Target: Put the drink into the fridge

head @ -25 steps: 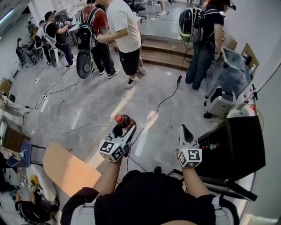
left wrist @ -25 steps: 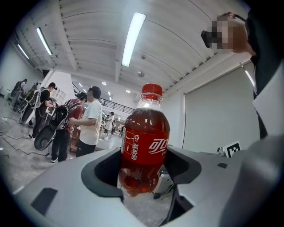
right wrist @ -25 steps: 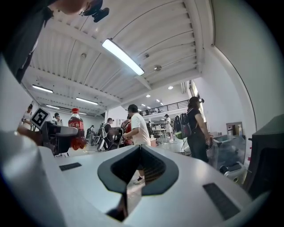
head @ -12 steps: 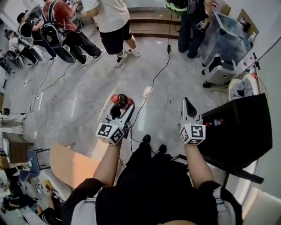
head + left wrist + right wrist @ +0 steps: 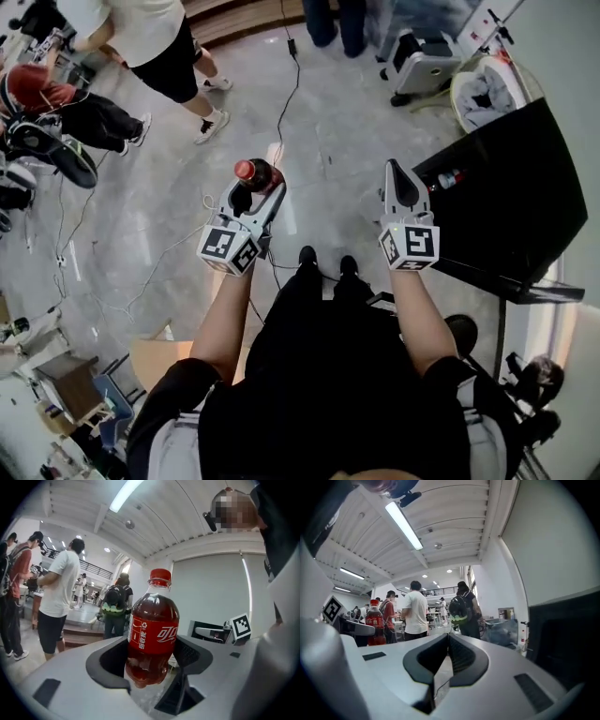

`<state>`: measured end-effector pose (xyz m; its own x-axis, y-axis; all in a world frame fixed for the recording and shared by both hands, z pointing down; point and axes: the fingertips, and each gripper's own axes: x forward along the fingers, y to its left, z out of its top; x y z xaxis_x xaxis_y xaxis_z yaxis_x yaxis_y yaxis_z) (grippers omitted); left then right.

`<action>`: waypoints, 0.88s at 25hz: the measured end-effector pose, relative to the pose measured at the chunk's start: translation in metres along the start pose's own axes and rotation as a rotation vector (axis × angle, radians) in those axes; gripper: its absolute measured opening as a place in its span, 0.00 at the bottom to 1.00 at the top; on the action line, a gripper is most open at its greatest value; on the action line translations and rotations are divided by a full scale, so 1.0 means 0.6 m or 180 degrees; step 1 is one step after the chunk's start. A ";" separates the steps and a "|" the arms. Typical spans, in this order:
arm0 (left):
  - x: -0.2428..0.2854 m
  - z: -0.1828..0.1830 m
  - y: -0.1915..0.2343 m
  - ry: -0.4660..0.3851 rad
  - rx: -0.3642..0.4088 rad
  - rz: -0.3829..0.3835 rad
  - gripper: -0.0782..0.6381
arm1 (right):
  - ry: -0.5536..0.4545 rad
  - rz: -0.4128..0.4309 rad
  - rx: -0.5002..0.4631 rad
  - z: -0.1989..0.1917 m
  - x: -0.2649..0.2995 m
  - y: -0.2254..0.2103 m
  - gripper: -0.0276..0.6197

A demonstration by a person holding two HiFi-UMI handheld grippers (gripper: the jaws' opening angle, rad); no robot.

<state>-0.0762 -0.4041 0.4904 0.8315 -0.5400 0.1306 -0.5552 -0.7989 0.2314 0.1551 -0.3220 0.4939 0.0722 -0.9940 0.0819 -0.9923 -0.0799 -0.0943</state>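
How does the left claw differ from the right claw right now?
The left claw is clamped on a cola bottle; the right claw is shut and empty. The left claw angles noticeably inward; the right claw points nearly straight ahead. Both share the same grey design.

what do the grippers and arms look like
Both the left gripper and right gripper are light grey plastic with black-lined tapering jaws; each carries a white cube with black square markers. The person wears a black short-sleeved top, forearms bare.
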 end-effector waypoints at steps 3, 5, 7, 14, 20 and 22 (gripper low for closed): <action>0.077 -0.039 -0.071 0.0136 0.0063 -0.0453 0.55 | 0.0047 -0.0427 0.0036 -0.028 -0.068 -0.078 0.08; 0.123 -0.063 -0.123 0.0205 0.0117 -0.0723 0.55 | 0.0074 -0.0683 0.0073 -0.047 -0.112 -0.128 0.08; 0.167 -0.090 -0.178 0.0259 0.0139 -0.0976 0.55 | 0.0098 -0.0920 0.0111 -0.067 -0.157 -0.176 0.08; 0.279 -0.196 -0.381 0.0501 0.0145 -0.1779 0.55 | 0.0154 -0.1662 0.0270 -0.137 -0.310 -0.300 0.07; 0.337 -0.296 -0.534 0.0583 0.0213 -0.2271 0.55 | 0.0203 -0.1997 0.0343 -0.216 -0.388 -0.370 0.07; 0.356 -0.323 -0.570 0.0576 0.0227 -0.2371 0.55 | 0.0217 -0.2060 0.0369 -0.242 -0.397 -0.386 0.08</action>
<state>0.2949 -0.1949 0.6261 0.9734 0.1940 0.1219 0.1577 -0.9531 0.2582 0.3531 -0.0558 0.6403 0.6401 -0.7361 0.2202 -0.7333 -0.6708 -0.1109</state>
